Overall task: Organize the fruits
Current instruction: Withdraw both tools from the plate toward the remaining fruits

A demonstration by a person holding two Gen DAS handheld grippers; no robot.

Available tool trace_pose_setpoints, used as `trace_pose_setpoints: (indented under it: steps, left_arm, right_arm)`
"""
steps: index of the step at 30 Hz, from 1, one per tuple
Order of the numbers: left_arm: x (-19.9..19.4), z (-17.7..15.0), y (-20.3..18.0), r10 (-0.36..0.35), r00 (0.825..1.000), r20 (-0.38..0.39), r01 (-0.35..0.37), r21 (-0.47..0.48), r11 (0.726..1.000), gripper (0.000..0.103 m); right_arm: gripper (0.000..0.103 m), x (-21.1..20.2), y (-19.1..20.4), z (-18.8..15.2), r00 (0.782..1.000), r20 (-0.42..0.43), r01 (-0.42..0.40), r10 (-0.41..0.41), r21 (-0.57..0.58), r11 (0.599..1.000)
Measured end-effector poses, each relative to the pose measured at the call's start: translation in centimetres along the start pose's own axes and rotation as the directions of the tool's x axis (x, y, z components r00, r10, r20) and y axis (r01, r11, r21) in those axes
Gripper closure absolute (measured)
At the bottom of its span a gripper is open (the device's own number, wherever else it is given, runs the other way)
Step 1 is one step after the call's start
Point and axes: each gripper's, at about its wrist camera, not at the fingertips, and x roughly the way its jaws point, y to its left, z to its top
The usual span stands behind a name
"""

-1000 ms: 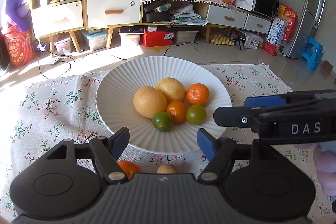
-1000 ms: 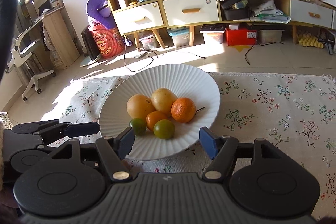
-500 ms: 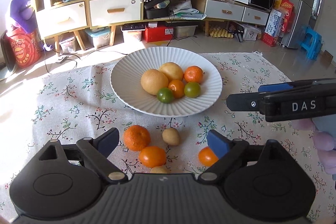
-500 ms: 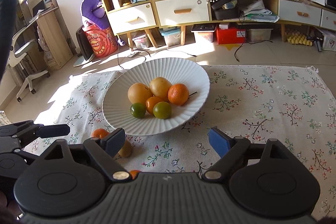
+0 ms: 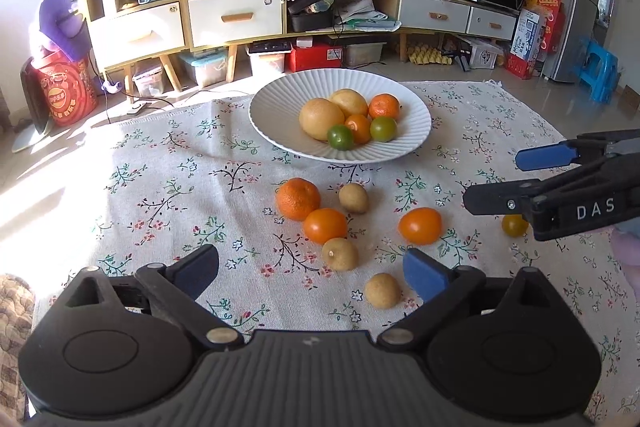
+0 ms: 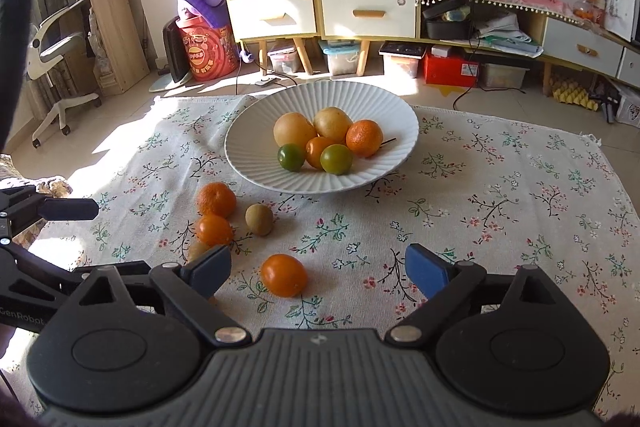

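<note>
A white ribbed plate (image 5: 276, 107) (image 6: 248, 163) on the flowered cloth holds two big yellow fruits, a tangerine, a small orange and two green ones. Loose on the cloth in front of it lie a tangerine (image 5: 298, 198), two oranges (image 5: 325, 225) (image 5: 420, 225) and three small brown fruits (image 5: 340, 253). My left gripper (image 5: 311, 271) hovers over the near ones, jaws opening, gripping nothing. My right gripper (image 6: 317, 269) (image 5: 508, 179) is opening too; an orange (image 6: 284, 275) lies on the cloth below its gap, untouched. A small yellow fruit (image 5: 515, 225) peeks from behind the right gripper.
The flowered cloth (image 6: 500, 227) is bare to the right of the plate. Beyond the table stand wooden shelves with drawers (image 5: 236, 17), storage boxes on the floor, a red drum (image 5: 66, 93) and an office chair (image 6: 56, 67). A cushion edge (image 5: 12, 307) is at the near left.
Both grippers have drawn back from the plate and their jaws have widened. The plate looks farther off, and the loose fruits on the cloth have come into view.
</note>
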Motion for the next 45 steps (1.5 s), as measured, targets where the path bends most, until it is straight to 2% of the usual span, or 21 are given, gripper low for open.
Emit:
trace_pose_setpoints:
  steps: [9,13,16,19,28,33,34,38,40,45]
  left_arm:
    - [-0.8,-2.3,0.1,-0.001,1.0,-0.027,0.002,0.022,1.0,0.008]
    - [-1.0,-3.0,0.1,-0.006,1.0,-0.021,0.007,0.018,1.0,0.008]
    - [-1.0,-3.9,-0.3,-0.015,1.0,-0.018,0.016,0.056,0.998,0.008]
    - [-1.0,-4.5,-1.0,-0.036,0.999,-0.018,0.037,0.082,0.996,0.008]
    - [-1.6,-6.0,-3.6,-0.169,0.986,-0.004,0.168,0.147,0.975,0.008]
    - [-1.0,-7.1,-4.9,-0.21,0.977,-0.022,0.211,0.173,0.962,0.008]
    - [-0.8,-7.3,-5.2,-0.213,0.977,-0.03,0.215,0.179,0.96,0.008]
    - [0.0,-8.3,-6.4,-0.209,0.976,-0.053,0.216,0.208,0.954,0.008]
    - [0.0,-8.9,-6.9,-0.197,0.98,-0.031,0.199,0.226,0.954,0.008]
    - [0.3,-8.9,-7.1,-0.174,0.984,-0.027,0.176,0.182,0.967,0.008]
  right_arm:
    - [0.009,-0.4,1.8,-2.6,0.999,-0.021,0.039,-0.043,-0.153,0.987]
    - [0.005,-0.9,1.6,-3.6,0.998,-0.02,0.047,-0.052,-0.181,0.982]
    - [0.004,-1.1,1.1,-4.3,0.998,-0.026,0.059,-0.065,-0.194,0.979]
    - [0.004,-1.1,0.4,-5.0,0.996,-0.041,0.072,-0.081,-0.191,0.979]
    - [0.001,0.0,-1.3,-6.9,0.988,-0.109,0.093,-0.11,-0.148,0.985]
    - [0.0,0.1,-2.3,-7.4,0.991,-0.111,0.065,-0.072,-0.068,0.996]
    - [0.0,0.1,-2.6,-7.5,0.992,-0.107,0.056,-0.06,-0.039,0.998]
    - [0.0,0.0,-2.5,-8.2,0.998,-0.035,0.05,-0.052,-0.053,0.997]
    - [0.0,-0.1,-2.7,-8.3,0.999,-0.011,0.047,-0.048,-0.056,0.997]
    - [0.0,0.4,-3.4,-7.7,0.999,-0.008,0.04,-0.041,-0.056,0.998]
